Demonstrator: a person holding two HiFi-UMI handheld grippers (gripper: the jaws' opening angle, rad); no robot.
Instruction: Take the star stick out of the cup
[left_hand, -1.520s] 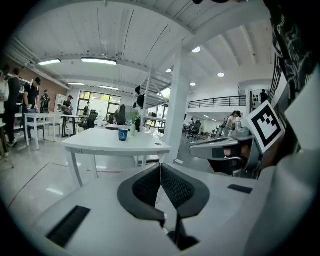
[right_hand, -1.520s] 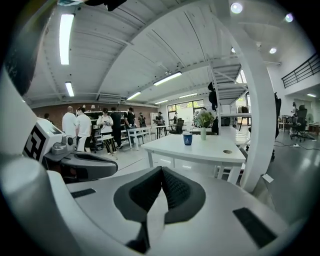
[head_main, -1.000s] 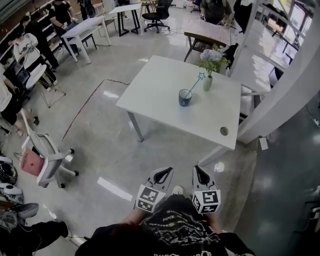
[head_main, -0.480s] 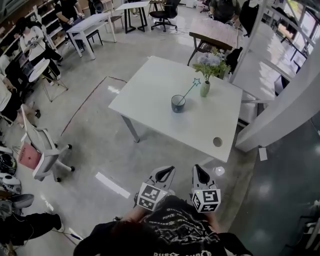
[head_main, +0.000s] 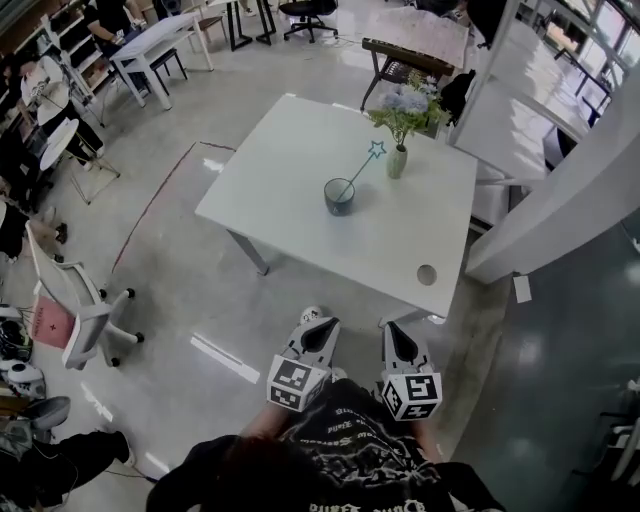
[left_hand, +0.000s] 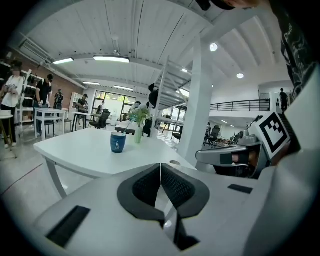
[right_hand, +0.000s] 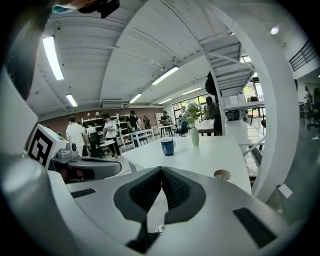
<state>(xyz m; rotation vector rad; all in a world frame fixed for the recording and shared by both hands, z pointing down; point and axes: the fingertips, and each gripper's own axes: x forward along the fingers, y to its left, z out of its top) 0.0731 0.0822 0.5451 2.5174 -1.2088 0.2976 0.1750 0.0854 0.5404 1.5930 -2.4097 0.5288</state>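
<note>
Pressed together and empty, our left gripper (head_main: 320, 322) and right gripper (head_main: 393, 329) hang side by side over the grey floor (head_main: 200, 290), short of the white rectangular table's (head_main: 290, 150) near edge. Near the table's middle, the light-blue star stick (head_main: 361, 171) leans in the dark blue cup (head_main: 339, 198), just beside a pale green vase of flowers (head_main: 398, 160).

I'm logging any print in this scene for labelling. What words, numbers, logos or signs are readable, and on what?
Nothing can be read as text.
Blue cup: white logo, too small to read.
Person's black shirt: white print, blurred.
Left hand-held gripper and right hand-held gripper: square marker patterns only, no words.
</note>
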